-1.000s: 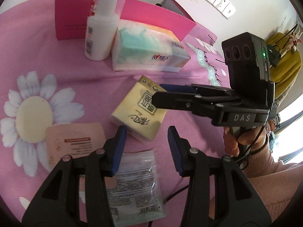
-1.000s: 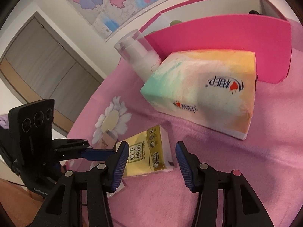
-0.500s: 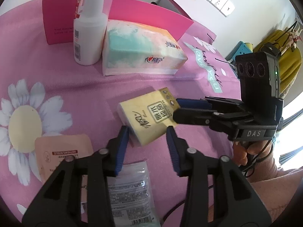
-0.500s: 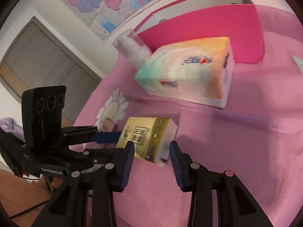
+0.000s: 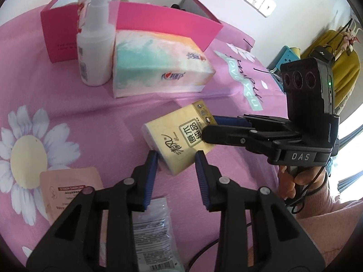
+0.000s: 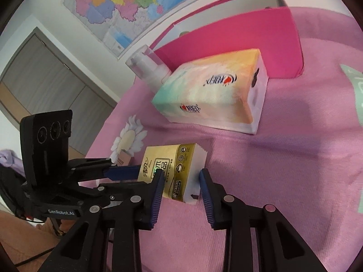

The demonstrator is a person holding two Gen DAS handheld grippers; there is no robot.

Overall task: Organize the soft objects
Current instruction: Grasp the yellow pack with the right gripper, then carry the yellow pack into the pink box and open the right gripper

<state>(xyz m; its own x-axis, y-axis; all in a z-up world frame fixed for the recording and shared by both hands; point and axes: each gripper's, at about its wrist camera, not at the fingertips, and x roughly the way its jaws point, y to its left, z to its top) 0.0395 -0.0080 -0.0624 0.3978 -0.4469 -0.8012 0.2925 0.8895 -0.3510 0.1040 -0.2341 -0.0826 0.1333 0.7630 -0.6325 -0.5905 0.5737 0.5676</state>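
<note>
Pink sachet [image 5: 68,188] shows fully only in left view.

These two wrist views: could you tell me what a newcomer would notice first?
Two black grippers converge on a small yellow tissue pack mid-cloth: the left gripper and right gripper have been closing, pads at its sides. Behind lie a pastel tissue pack, a white pump bottle and an open pink box.
</note>
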